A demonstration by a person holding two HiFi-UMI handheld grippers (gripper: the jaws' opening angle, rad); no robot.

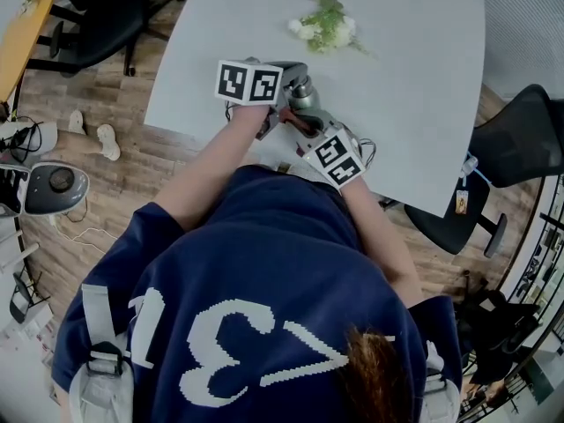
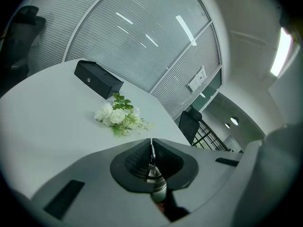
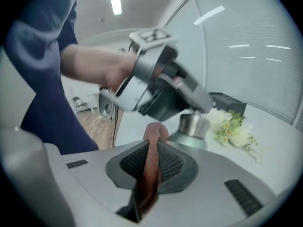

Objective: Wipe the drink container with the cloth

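steel drink container [image 3: 193, 126] pinched by left tongs [image 2: 151, 149]; right tongs [image 3: 152, 148] clamp red cloth [image 3: 146, 188].

A bunch of white flowers [image 1: 324, 26] with green leaves is laid on the pale grey tabletop [image 1: 414, 77], near a black box [image 2: 98, 78] at its far edge. A black office chair [image 1: 520, 139] is set beside it on the wooden floor [image 1: 132, 174].
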